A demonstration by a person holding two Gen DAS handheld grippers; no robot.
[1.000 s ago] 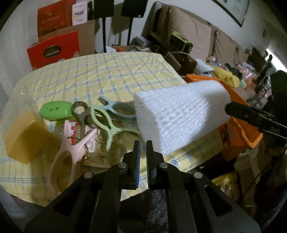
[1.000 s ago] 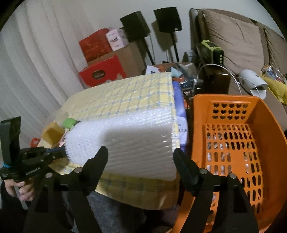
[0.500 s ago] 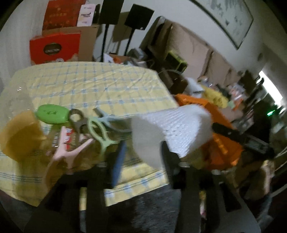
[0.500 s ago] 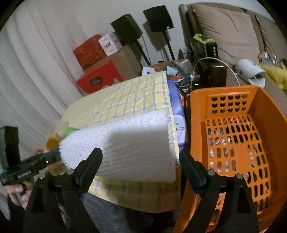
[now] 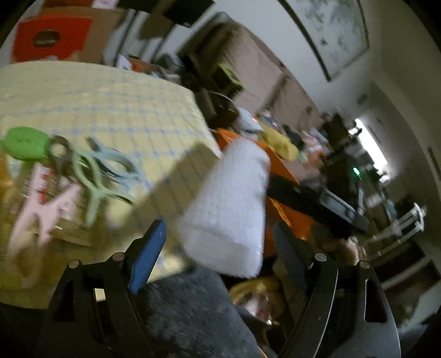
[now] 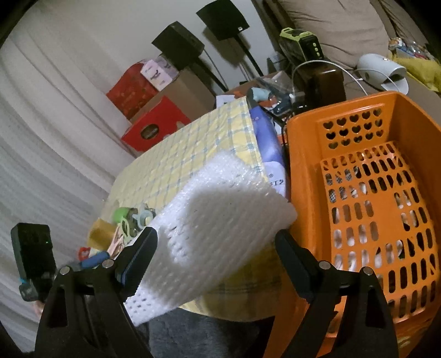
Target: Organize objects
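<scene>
A white foam mesh block sticks out past the corner of the yellow checked table. My right gripper is shut on its near end, one pad on each side. Just right of it stands an orange basket with nothing inside. In the blurred left wrist view the foam block shows end-on between the jaws of my left gripper; they are opening and the pads are clear of it. On the cloth lie a green oval case, pale green and blue clips and a pink clip.
Red boxes and cardboard cartons stand behind the table, with two black speakers on stands. A sofa with clutter runs behind the basket. A dark rug lies below the table's edge. A hand holds the left gripper's body at lower left.
My left gripper went from shut to wide open, and its view swung and tilted towards the basket side. The right gripper rolled, and the foam block tilted with it.
</scene>
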